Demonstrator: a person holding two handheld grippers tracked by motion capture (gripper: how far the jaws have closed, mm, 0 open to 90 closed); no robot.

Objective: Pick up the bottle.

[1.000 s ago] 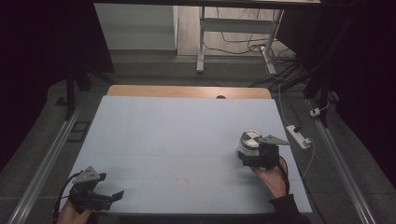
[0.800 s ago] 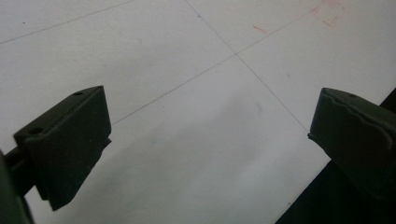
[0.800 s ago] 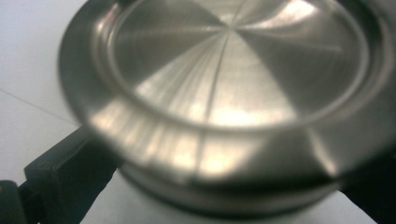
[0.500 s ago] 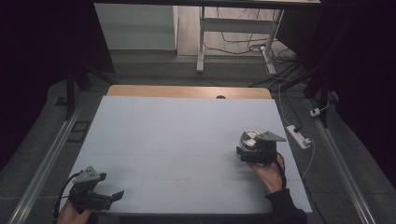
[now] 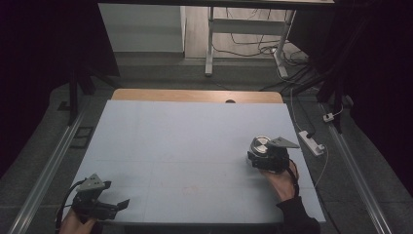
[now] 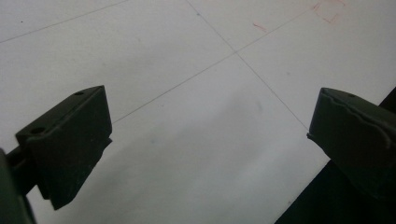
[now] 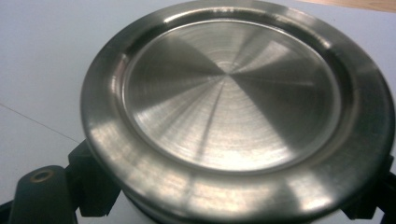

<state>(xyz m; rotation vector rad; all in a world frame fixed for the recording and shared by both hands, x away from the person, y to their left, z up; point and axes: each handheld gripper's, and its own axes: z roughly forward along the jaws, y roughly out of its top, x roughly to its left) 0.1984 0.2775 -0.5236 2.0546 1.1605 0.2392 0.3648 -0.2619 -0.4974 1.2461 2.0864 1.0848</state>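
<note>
Right gripper view shows the right gripper (image 7: 224,205), whose jaws have just been closing, clamped on a round steel lid (image 7: 233,107). The grasp step looks finished; the next move is probably a steady lift. The left gripper (image 5: 104,207) waits open at the lower left of the high view.

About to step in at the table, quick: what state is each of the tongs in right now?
Left tongs: open, nothing between the jaws.
Right tongs: jaws have just been closing, now shut on the round steel lid.
</note>
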